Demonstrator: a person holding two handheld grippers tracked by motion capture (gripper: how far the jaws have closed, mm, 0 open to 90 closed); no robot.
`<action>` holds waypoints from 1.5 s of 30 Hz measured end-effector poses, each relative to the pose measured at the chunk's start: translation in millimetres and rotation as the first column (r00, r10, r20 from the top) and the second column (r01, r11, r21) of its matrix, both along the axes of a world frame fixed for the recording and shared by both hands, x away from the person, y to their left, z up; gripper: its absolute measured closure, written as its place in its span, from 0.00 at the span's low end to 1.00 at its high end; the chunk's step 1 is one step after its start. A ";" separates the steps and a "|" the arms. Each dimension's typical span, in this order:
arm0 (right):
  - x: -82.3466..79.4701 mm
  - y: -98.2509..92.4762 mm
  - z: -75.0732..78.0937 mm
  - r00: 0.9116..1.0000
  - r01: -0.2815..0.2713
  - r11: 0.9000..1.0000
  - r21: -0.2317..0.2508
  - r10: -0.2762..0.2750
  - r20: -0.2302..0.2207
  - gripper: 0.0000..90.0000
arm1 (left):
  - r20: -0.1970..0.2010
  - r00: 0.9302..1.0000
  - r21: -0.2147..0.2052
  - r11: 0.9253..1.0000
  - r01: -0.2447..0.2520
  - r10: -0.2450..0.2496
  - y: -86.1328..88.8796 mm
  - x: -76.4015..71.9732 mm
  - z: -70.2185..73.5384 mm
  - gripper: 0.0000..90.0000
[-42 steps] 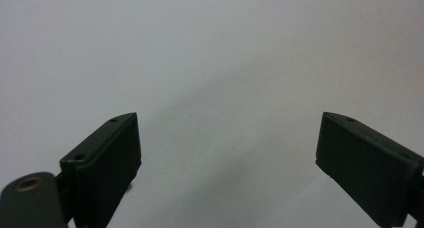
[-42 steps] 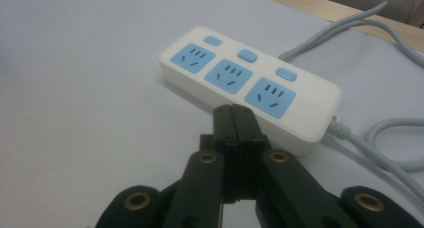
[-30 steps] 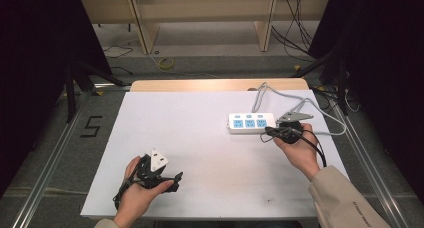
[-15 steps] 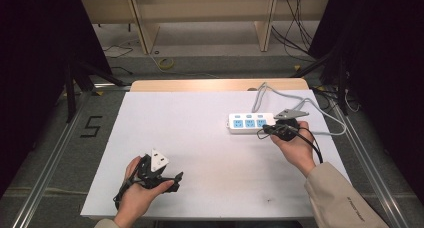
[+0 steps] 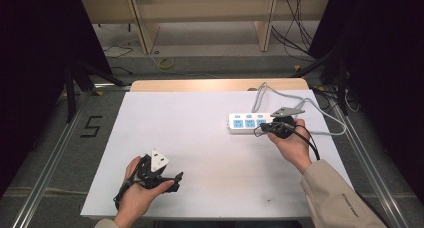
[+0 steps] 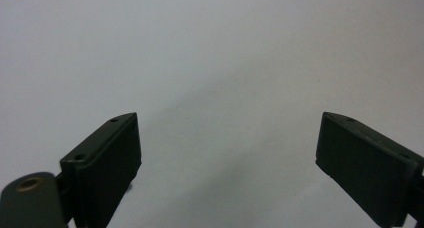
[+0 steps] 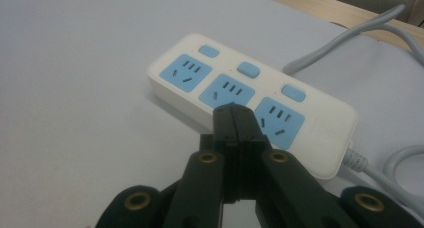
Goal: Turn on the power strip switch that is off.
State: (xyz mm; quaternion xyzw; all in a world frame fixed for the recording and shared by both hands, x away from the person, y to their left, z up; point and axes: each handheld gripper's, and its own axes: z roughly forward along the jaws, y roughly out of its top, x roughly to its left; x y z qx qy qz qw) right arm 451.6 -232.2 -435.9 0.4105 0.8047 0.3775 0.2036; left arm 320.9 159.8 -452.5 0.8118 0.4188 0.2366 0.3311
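Near the bench's (image 5: 210, 138) front edge, toward its left corner, the left claw (image 5: 167, 180) rests with jaws spread wide and nothing between them. Farther back, close to the right edge, the right claw (image 7: 234, 119) is pressed fully together, empty, its tips just before the white power strip's (image 7: 240, 93) blue sockets. The strip's grey cable (image 5: 260, 95) runs toward the far edge.

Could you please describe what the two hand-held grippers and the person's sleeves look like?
Both are black. The left hand-held gripper has flat rectangular pads and a white three-cornered plate; the right hand-held gripper has brass-ringed pivots, a grey plate and black cable. The right sleeve is beige.
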 end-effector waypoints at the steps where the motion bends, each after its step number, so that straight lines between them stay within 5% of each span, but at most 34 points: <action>1: 0.7 0.6 -0.1 1.000 0.001 1.000 -0.001 -0.001 0.000 1.00 | 0.000 1.000 0.000 1.000 0.000 0.000 0.0 0.0 0.0 0.12; 45: 30.0 13.1 0.0 1.000 0.023 0.999 -0.025 -0.024 -0.015 1.00 | 0.005 1.000 -0.002 1.000 -0.001 0.001 -0.6 -0.2 0.1 0.12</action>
